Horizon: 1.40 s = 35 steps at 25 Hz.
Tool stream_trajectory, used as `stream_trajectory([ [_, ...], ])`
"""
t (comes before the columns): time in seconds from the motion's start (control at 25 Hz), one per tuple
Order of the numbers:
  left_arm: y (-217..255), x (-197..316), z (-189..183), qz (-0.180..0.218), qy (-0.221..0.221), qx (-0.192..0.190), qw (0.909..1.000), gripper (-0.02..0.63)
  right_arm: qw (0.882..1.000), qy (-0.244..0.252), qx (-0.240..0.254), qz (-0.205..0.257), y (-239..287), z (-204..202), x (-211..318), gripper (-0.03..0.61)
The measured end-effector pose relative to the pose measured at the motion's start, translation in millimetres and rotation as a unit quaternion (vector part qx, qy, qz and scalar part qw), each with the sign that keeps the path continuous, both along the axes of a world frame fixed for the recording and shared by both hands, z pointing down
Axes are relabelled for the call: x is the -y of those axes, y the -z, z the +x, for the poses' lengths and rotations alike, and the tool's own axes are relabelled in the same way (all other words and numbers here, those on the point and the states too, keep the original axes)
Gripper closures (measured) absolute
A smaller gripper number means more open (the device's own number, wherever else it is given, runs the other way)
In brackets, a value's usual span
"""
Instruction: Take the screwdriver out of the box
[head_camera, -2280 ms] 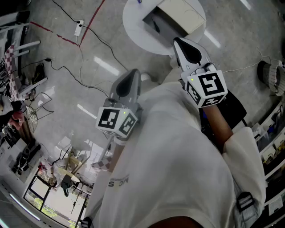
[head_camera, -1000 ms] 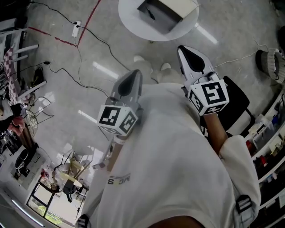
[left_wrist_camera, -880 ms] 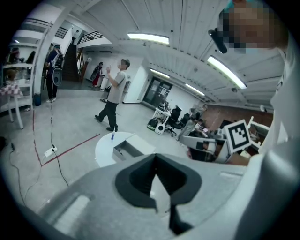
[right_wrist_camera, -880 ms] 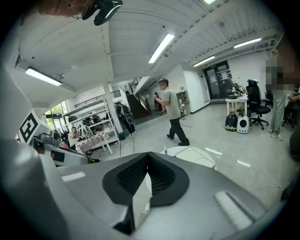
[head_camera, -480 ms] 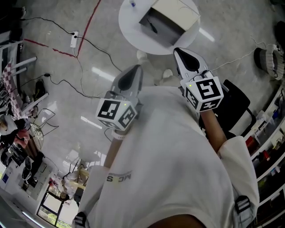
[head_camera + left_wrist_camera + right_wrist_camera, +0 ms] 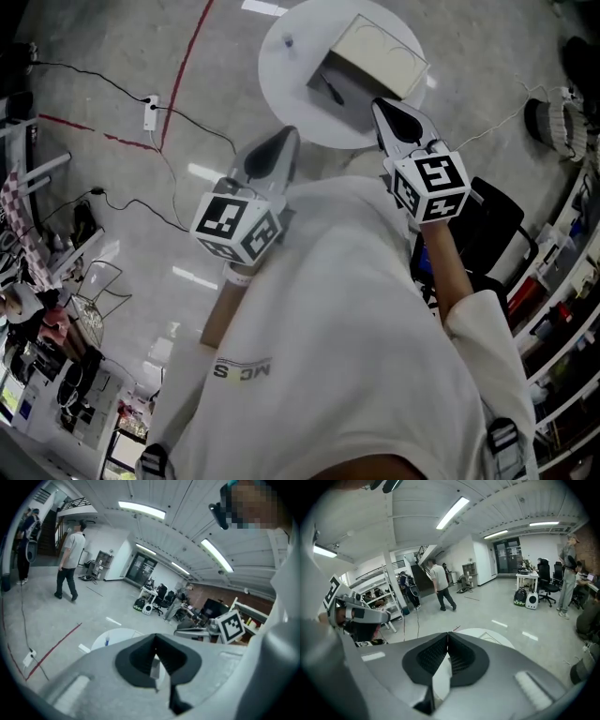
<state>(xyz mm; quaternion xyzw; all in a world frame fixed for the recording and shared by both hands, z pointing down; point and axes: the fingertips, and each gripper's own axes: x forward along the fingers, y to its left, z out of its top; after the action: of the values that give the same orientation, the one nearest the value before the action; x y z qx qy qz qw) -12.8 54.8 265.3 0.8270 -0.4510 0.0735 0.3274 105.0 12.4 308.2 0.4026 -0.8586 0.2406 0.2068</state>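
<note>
- The left gripper (image 6: 284,141) has its tongs pressed together at the tips, with nothing between them.
- The right gripper (image 6: 382,108) is the same: its tongs are closed and hold nothing.
- Both grippers are held up in front of the person's chest and point toward a round white table (image 6: 281,66).
- An open box (image 6: 375,47) sits on that table, with its pale lid folded back and its grey inside showing.
- A slim dark item lies inside the box, most likely the screwdriver (image 6: 333,92). It rests on the box floor, apart from both grippers.
- The right gripper's tip appears just beside the box's near edge in the head view, though its height above the table cannot be told.
- The screwdriver should be light and rigid. Its smooth metal shaft would likely slip, so the thicker handle is the better place to grip, pinched crosswise.
- Which end is the handle is too small to tell.
- The tongs would have to open before reaching in.
</note>
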Motion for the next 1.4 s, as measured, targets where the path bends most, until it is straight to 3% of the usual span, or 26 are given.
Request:
stream_trajectory([
  [0.32,-24,51,-15,-0.029,-0.007,0.014,0.9994,0.614,0.998,0.014,-0.013,-0.055,-58,-15,45,0.577],
  [0.6,-55,56,-16,-0.076,0.010,0.023,0.9968,0.614,0.993,0.059,-0.016,-0.097,-112,-30,65,0.558],
  [0.88,-97,60,-53,-0.118,0.014,0.025,0.9926,0.614,0.985,0.089,-0.026,-0.143,-176,-85,76,0.541],
  [1.4,-134,59,-60,-0.147,0.021,0.023,0.9887,0.614,0.969,0.111,-0.071,-0.211,-267,-89,87,0.518],
])
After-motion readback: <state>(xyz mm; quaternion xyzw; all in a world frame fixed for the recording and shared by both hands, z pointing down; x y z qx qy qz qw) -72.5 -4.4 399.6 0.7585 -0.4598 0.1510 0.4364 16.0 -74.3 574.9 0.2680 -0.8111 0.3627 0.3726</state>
